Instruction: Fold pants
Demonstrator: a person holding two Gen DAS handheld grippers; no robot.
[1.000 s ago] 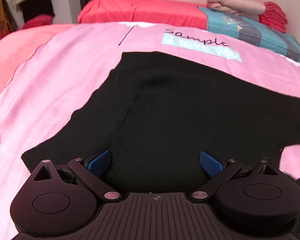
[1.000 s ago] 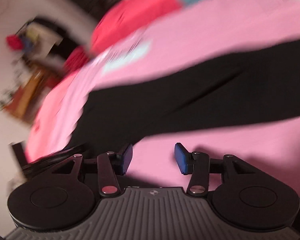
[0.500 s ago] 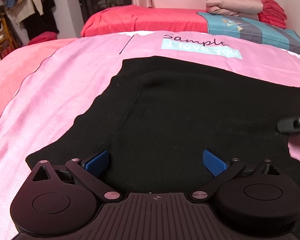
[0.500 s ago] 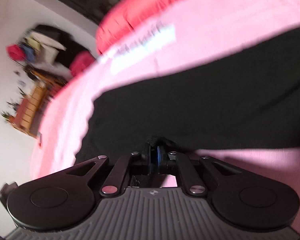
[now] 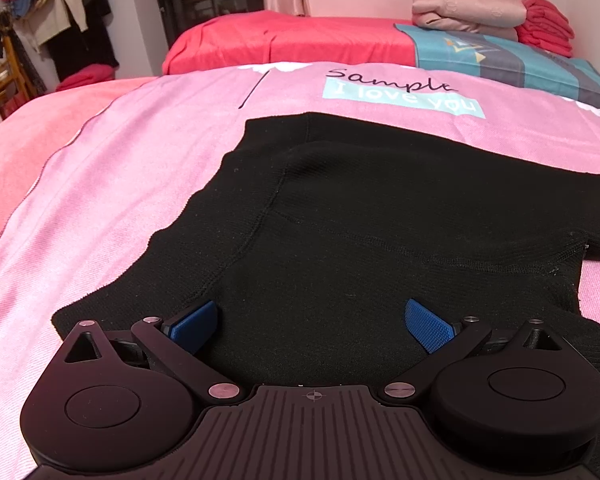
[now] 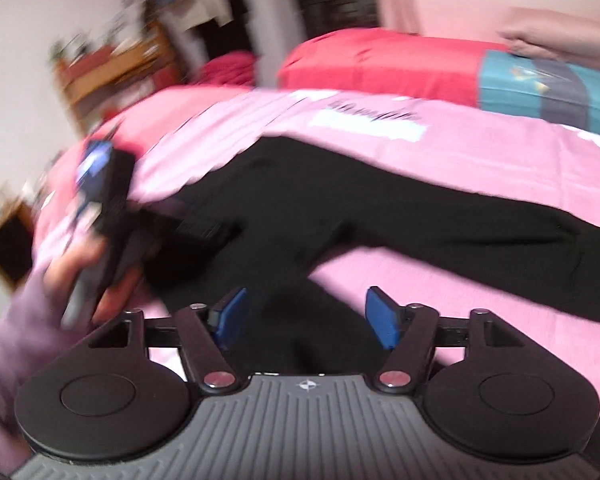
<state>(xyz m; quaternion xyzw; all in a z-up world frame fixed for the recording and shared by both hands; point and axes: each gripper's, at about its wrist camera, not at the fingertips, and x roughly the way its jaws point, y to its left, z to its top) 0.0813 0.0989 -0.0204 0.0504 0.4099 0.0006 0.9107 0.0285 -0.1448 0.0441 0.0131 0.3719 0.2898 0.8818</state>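
Note:
Black pants [image 5: 360, 232] lie spread on a pink bedspread [image 5: 112, 184]. In the left wrist view my left gripper [image 5: 312, 326] is open and empty, low over the waist end of the pants. In the blurred right wrist view the pants [image 6: 380, 208] run from left to right, with one leg stretching right and another part coming toward the camera. My right gripper [image 6: 306, 316] is open, with black cloth lying between and below its blue pads. The other gripper, held in a hand in a lilac sleeve [image 6: 100, 224], shows at the left of that view.
A red bed cover [image 5: 292, 40] lies beyond, with a teal patterned blanket [image 5: 512, 64] and folded pink and red bedding [image 5: 472, 12] against the wall. Hanging clothes [image 5: 60, 12] and a wooden shelf [image 6: 112, 76] stand at the left of the room.
My right gripper was shut on the pants half a second ago and now stands open, having swung to face across the bed. The left gripper has stayed open in place.

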